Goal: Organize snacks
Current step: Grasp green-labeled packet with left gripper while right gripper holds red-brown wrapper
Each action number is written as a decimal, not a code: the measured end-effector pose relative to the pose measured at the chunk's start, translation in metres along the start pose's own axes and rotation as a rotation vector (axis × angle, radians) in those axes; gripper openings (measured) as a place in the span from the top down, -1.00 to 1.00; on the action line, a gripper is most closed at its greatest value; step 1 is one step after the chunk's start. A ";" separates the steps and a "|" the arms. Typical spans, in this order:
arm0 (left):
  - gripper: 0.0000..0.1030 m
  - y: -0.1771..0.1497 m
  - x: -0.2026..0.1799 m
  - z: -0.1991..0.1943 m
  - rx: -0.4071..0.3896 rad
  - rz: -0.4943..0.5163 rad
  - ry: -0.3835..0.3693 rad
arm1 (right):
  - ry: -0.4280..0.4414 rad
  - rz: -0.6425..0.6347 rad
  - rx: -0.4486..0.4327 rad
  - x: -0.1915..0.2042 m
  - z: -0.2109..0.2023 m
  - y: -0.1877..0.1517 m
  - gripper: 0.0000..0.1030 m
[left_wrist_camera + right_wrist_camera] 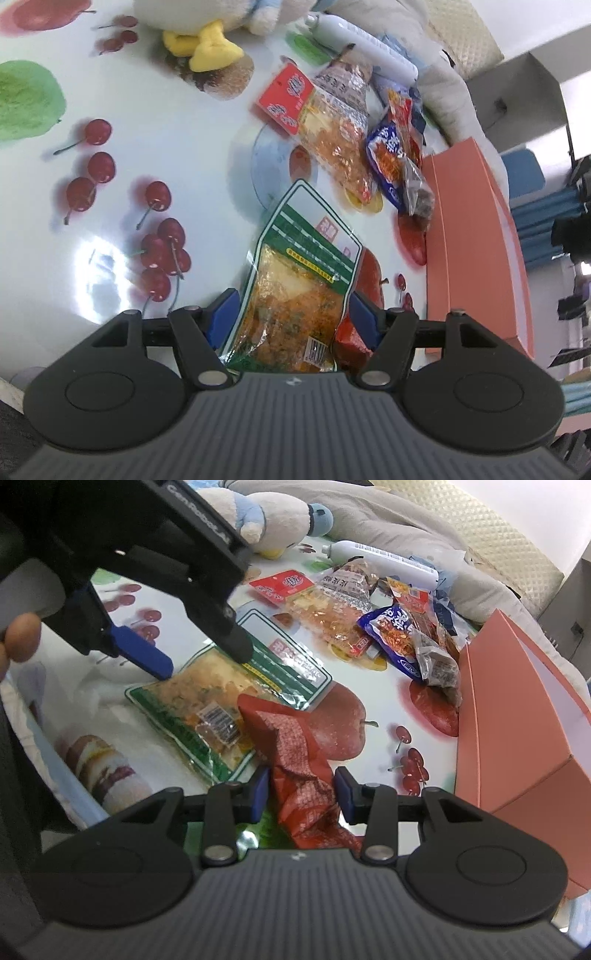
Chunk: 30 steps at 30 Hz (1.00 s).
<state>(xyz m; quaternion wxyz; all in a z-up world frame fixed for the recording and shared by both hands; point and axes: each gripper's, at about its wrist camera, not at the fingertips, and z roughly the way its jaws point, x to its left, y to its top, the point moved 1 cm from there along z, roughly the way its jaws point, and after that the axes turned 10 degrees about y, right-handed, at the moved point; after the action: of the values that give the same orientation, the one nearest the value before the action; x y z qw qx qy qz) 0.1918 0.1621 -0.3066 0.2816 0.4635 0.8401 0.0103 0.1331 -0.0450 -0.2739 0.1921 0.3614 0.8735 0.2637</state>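
snack pile [354, 140] – beside pink box [476, 251] | plush toy [207, 40] behind

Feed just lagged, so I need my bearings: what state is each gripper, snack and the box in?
Left gripper: open, straddling the green packet.
Green packet: flat on the table, sealed.
Right gripper: jaws either side of the red wrapper; grip unclear.
Red wrapper: crumpled, overlapping the green packet.
Snack pile: loose, beside the box.
Pink box: open.
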 end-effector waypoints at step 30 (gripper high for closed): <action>-0.19 -0.038 0.045 -0.052 0.072 -0.266 -0.134 | 0.109 0.160 -0.042 -0.022 0.001 -0.005 0.19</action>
<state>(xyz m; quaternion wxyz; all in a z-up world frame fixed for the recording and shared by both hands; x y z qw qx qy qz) 0.1184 0.1886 -0.2946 0.3191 0.3574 0.8733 -0.0881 0.1456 -0.0642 -0.2741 0.1303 0.4110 0.8453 0.3157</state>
